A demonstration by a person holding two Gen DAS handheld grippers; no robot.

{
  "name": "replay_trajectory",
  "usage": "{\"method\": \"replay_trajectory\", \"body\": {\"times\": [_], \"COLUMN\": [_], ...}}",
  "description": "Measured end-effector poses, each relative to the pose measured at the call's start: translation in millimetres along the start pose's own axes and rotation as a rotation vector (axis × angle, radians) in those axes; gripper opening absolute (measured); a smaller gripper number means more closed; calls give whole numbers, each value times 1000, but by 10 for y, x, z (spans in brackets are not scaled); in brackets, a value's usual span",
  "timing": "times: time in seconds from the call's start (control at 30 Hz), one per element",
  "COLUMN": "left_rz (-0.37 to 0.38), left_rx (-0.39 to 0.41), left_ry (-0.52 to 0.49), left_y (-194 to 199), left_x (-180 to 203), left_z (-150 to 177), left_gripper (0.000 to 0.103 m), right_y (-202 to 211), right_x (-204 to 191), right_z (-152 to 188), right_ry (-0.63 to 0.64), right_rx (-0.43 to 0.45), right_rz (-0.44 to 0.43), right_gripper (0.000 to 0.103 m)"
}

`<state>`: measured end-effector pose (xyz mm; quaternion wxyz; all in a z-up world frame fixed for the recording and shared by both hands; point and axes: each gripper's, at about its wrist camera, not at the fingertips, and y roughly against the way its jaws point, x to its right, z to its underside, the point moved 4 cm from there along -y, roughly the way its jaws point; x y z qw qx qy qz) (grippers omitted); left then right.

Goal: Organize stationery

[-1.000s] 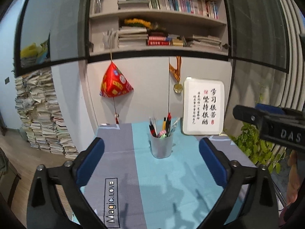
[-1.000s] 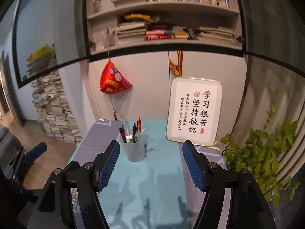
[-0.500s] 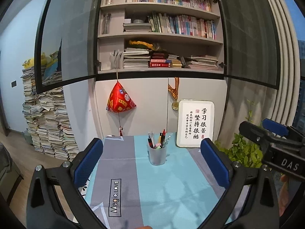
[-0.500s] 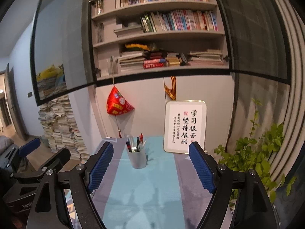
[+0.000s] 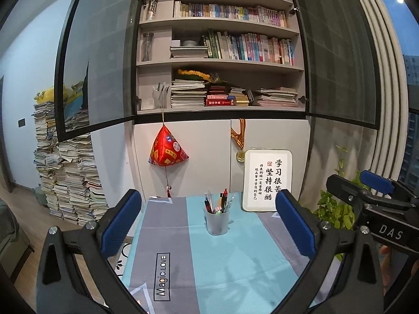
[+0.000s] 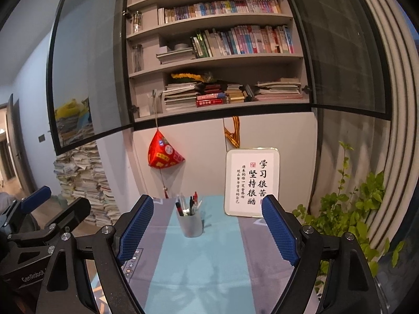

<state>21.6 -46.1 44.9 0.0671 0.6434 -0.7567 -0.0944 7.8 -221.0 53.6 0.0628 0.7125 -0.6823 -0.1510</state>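
Note:
A frosted pen cup (image 5: 216, 222) holding several pens (image 5: 221, 202) stands upright at the far middle of a table covered by a blue and grey cloth (image 5: 235, 267). My left gripper (image 5: 208, 195) hovers well back from the cup, open, with nothing between its blue pads. In the right wrist view the same cup (image 6: 189, 225) stands ahead of my right gripper (image 6: 208, 199), which is also open and empty. Each gripper shows at the edge of the other's view: the right gripper (image 5: 366, 191) and the left gripper (image 6: 52, 209).
A white framed calligraphy sign (image 5: 267, 180) leans on the cabinet behind the cup. A red pyramid ornament (image 5: 167, 149) and a medal hang there. Bookshelves rise above. A leafy plant (image 6: 353, 204) stands at the table's right, and stacked papers (image 5: 70, 178) sit on the floor at left.
Both grippers have drawn back and risen, so the cup looks smaller and farther and more of the shelves shows. The right gripper's jaws have spread wider.

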Motion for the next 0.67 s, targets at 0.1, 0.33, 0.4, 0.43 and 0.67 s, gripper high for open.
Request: {"method": "replay_trajectory", "body": {"times": [0.1, 0.33, 0.4, 0.43, 0.67], "left_rz": [2, 1, 2, 1, 0], "left_rx": [-3, -7, -10, -11, -18], "left_ry": [2, -5, -7, -7, -7], "left_y": [-14, -15, -16, -18, -28], "left_x": [1, -2, -3, -2, 3], "left_z": [22, 41, 51, 56, 69], "left_gripper": [102, 102, 102, 102, 102], "right_y": [-9, -28, -44, -43, -82], "right_x": [-1, -19, -18, -17, -59], "right_z": [33, 59, 59, 59, 115], "right_ry": [-5, -7, -7, -6, -1], "right_rx": [-9, -17, -18, -19, -31], "right_rz": [-5, -9, -9, -9, -13], "right_gripper": [85, 85, 85, 85, 85]}}
